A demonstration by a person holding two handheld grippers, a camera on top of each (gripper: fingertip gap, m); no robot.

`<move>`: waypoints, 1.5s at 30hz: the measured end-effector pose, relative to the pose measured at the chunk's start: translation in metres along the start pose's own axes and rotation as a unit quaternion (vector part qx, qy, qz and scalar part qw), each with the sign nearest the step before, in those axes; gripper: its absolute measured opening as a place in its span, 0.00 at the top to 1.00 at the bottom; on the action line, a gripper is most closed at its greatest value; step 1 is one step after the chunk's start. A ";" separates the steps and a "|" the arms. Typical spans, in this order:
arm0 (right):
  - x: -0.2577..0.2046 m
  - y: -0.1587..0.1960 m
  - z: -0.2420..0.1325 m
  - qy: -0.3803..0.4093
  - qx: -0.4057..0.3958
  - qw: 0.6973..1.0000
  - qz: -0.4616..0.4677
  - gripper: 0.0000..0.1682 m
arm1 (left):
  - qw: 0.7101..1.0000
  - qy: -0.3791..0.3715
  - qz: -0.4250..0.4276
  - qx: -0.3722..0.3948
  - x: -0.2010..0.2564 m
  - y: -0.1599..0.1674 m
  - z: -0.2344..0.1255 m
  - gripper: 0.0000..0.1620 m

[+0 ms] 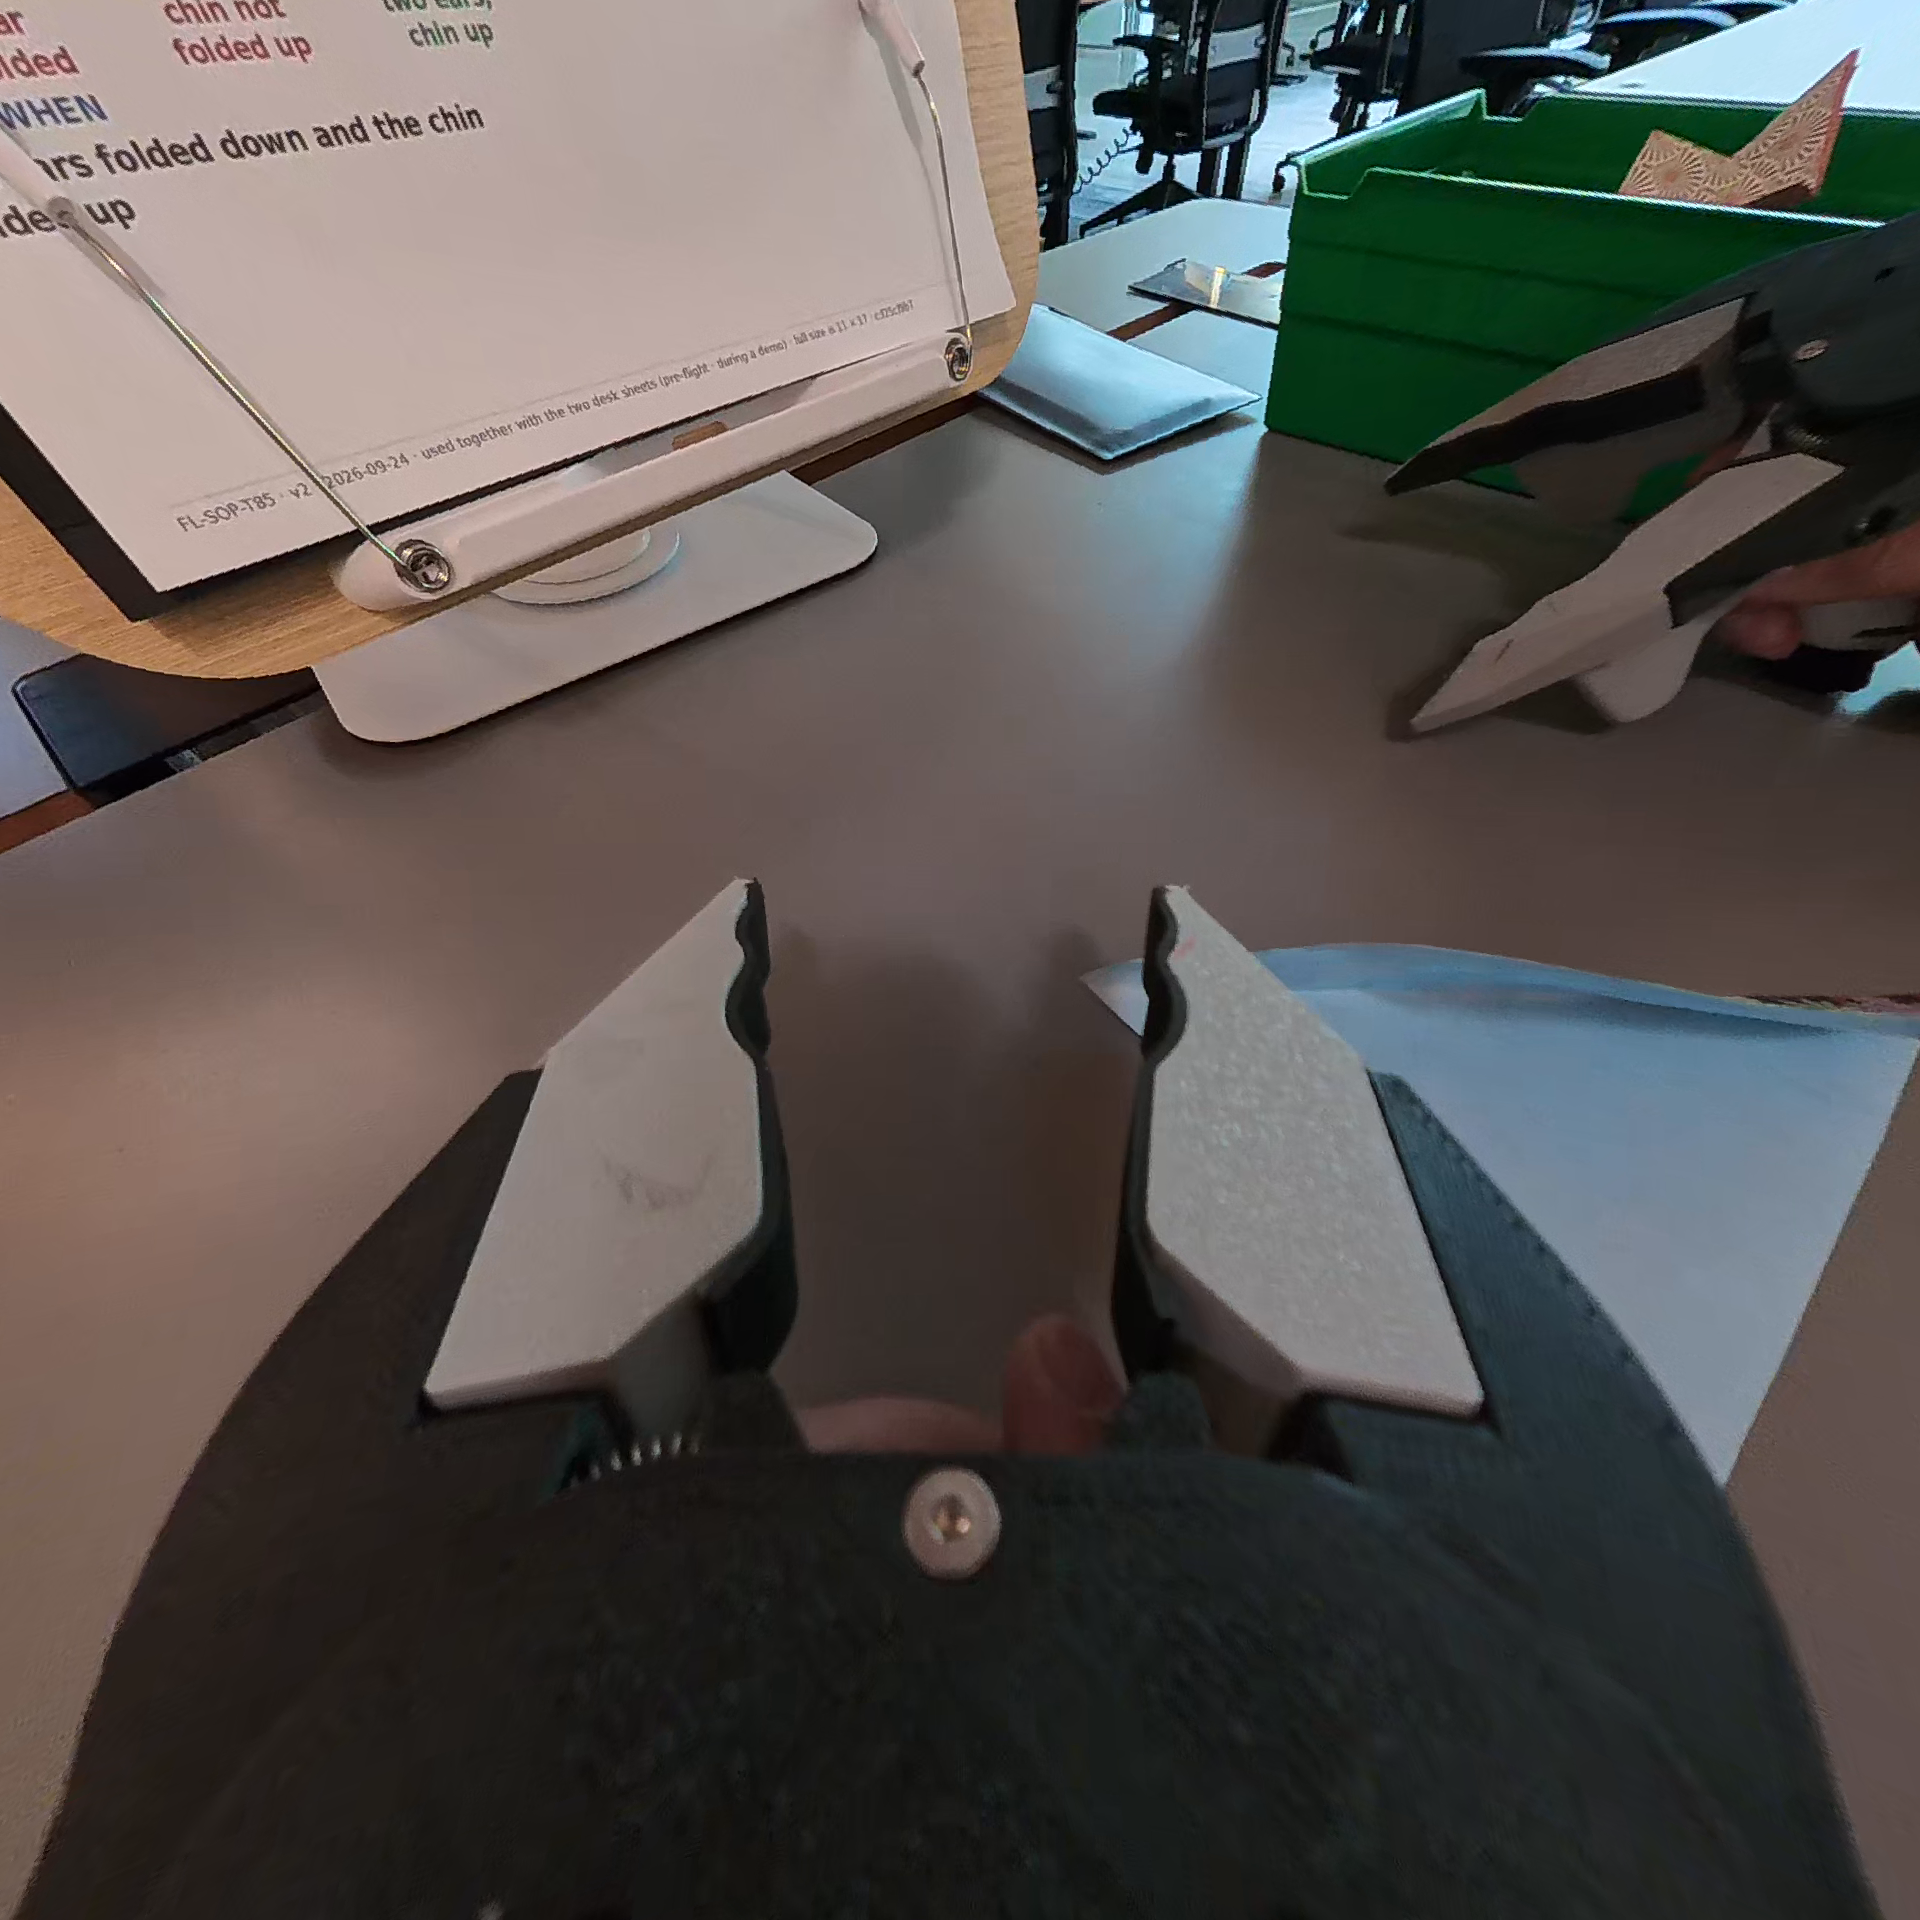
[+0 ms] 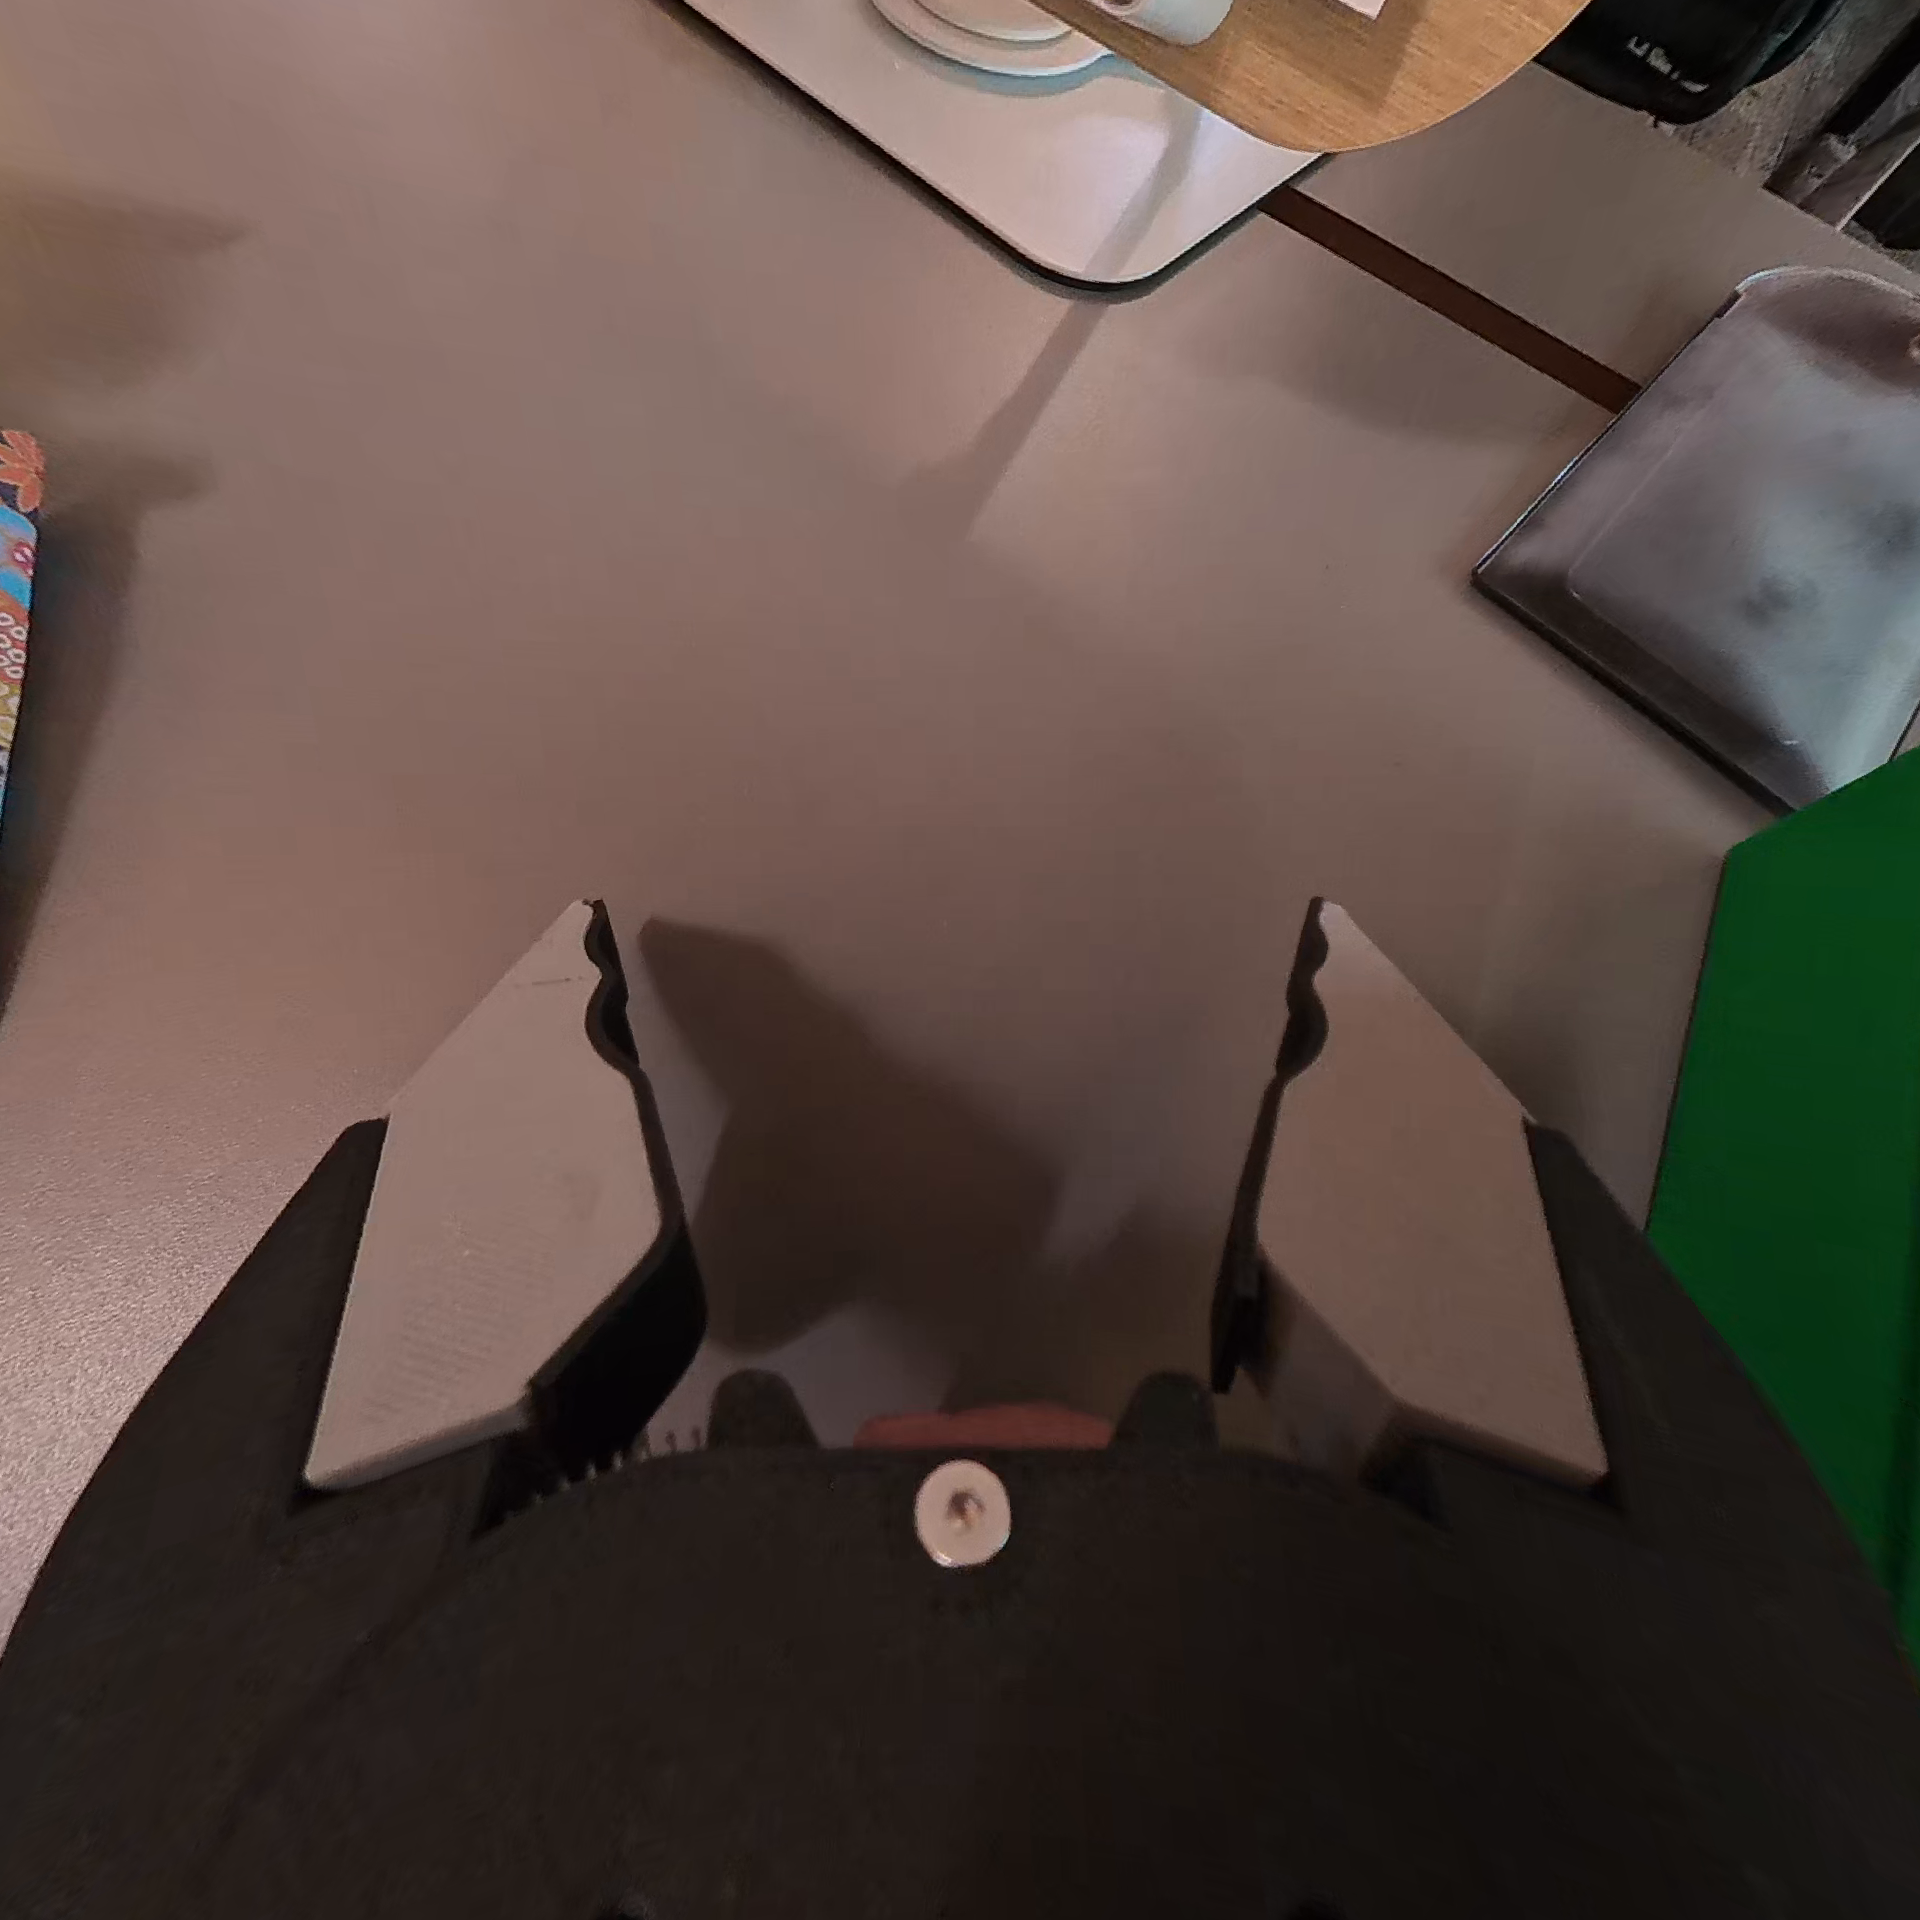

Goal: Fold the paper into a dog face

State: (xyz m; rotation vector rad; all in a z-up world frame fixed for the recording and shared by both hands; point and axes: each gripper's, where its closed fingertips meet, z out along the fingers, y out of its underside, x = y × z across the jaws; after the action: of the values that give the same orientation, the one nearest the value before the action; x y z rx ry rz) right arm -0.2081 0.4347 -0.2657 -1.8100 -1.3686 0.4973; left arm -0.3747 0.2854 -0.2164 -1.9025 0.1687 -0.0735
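Observation:
A sheet of paper (image 1: 1621,1174) lies on the grey table (image 1: 1039,707), white side up, with a patterned strip along its far edge. It is to the right of my left gripper (image 1: 956,894), whose right finger overlaps its near corner. The left gripper is open and empty, low over the table. My right gripper (image 2: 954,904) is open and empty over bare table; it also shows in the left wrist view (image 1: 1403,603), far right. A patterned edge of the paper (image 2: 16,623) shows at the left border of the right wrist view.
A document stand (image 1: 582,613) with a printed sheet stands at the back left on a white base (image 2: 1070,177). Stacked green trays (image 1: 1455,312) at the back right hold a folded patterned paper (image 1: 1745,156). A silver pouch (image 2: 1725,530) lies beside them. Office chairs stand behind.

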 end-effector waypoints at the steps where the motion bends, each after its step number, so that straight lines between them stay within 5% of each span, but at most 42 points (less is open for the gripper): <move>1: 0.000 0.000 0.000 -0.001 0.000 1.000 -0.001 0.27 | 1.000 0.000 0.001 0.000 0.000 0.000 0.000 0.56; 27: 0.007 -0.022 -0.014 0.025 0.079 0.997 0.004 0.28 | 0.999 -0.002 0.032 -0.016 0.007 0.004 0.003 0.56; 45: 0.007 -0.010 -0.011 0.018 0.045 0.999 0.001 0.30 | 0.999 -0.003 0.048 -0.021 0.010 0.005 0.004 0.56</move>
State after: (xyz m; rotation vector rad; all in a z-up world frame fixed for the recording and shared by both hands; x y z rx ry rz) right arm -0.2041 0.4386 -0.2497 -1.7390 -1.2992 0.5175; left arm -0.3651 0.2856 -0.2226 -1.9337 0.2586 -0.0004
